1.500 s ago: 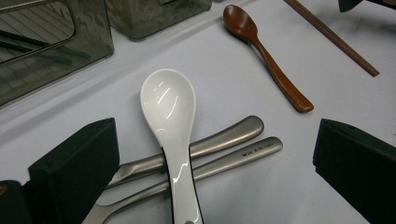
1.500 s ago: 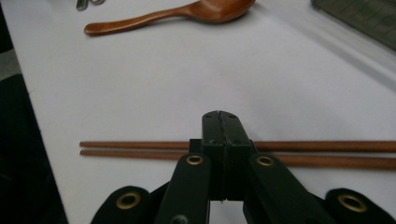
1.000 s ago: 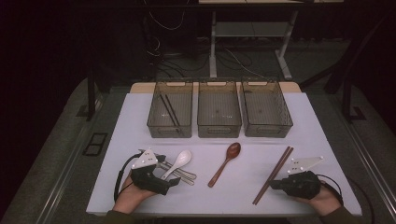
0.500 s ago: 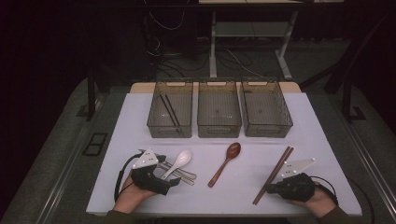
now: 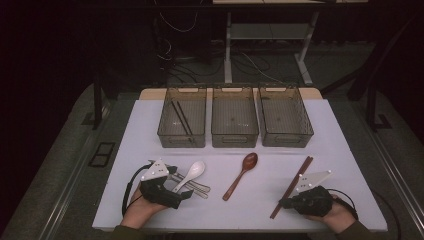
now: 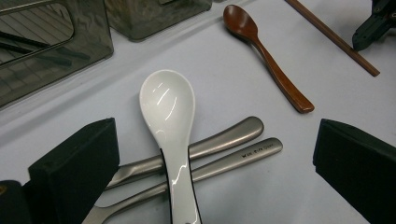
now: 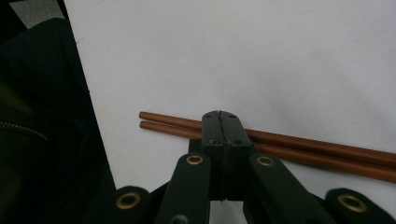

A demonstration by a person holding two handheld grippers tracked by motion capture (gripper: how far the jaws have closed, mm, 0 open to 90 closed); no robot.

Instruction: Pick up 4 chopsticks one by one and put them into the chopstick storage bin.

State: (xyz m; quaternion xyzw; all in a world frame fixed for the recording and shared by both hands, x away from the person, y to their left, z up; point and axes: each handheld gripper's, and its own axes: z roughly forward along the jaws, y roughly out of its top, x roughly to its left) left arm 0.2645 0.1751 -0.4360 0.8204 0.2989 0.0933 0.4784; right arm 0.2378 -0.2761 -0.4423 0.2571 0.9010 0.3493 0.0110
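My left gripper (image 5: 181,187) lies at the front left of the white table, open. Its two black pads (image 6: 79,158) flank a white ceramic spoon (image 6: 168,107) that lies across two metal utensil handles (image 6: 229,140); the pads touch none of them. My right gripper (image 5: 283,203) is at the front right, with its jaws pressed together and nothing between them. Its tip (image 7: 221,122) sits over a pair of brown chopsticks (image 7: 317,151) that run crosswise beneath it, close to their near end. A brown wooden spoon (image 5: 242,172) lies between the two grippers.
Three clear bins stand in a row at the back: the left bin (image 5: 182,140) holds dark chopsticks (image 5: 181,119), while the middle bin (image 5: 235,139) and right bin (image 5: 289,140) look empty. A dark sleeve (image 7: 42,116) lies left of the right gripper at the table's front edge.
My right gripper has shifted slightly left and toward the front edge, along the chopsticks' near end. The left gripper and all utensils stay where they were.
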